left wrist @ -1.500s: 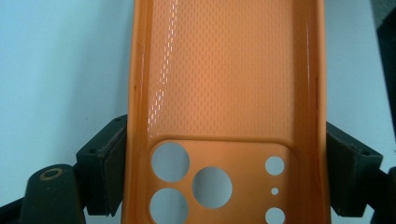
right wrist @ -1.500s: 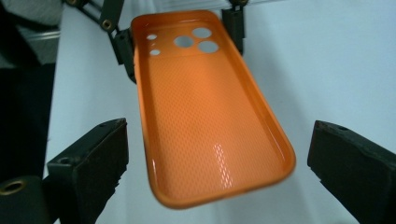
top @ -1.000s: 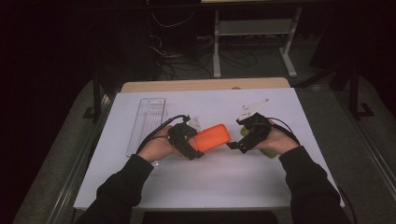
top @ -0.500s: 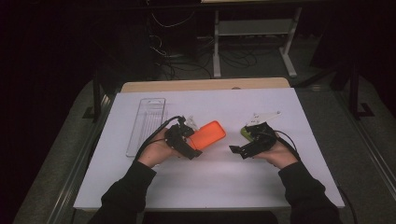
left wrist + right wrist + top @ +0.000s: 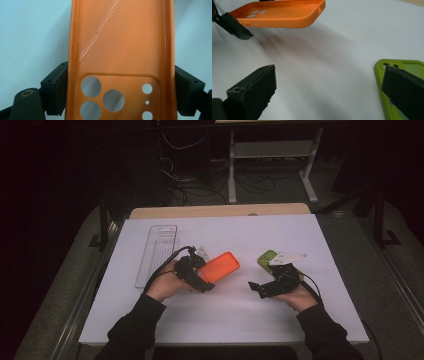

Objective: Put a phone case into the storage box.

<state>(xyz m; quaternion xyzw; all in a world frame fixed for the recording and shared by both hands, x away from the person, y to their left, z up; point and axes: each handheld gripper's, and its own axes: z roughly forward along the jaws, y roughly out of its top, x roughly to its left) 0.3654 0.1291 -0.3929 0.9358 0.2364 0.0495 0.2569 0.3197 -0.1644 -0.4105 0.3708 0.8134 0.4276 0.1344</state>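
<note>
My left gripper (image 5: 202,279) is shut on an orange phone case (image 5: 220,266), which it holds just above the white table. In the left gripper view its fingers (image 5: 53,87) press both long edges of the orange case (image 5: 120,45) near the camera holes. My right gripper (image 5: 256,289) is to the right, pointing left, its jaws open with nothing between them. In the right gripper view my right gripper (image 5: 329,85) faces the orange case (image 5: 279,12), and a green phone case (image 5: 380,75) lies flat on the table, partly behind the right-hand jaw. From above, the green case (image 5: 266,257) lies just beyond that hand.
A clear plastic tray (image 5: 157,254) lies at the table's left. The white table top (image 5: 240,325) ends near the person's sleeves. A wooden strip (image 5: 220,211) borders the far edge, with dark floor, cables and a stand beyond.
My right gripper has drawn away from the orange case, to the right and downward, and the green case now shows beside it. The left gripper has stayed put with the orange case.
</note>
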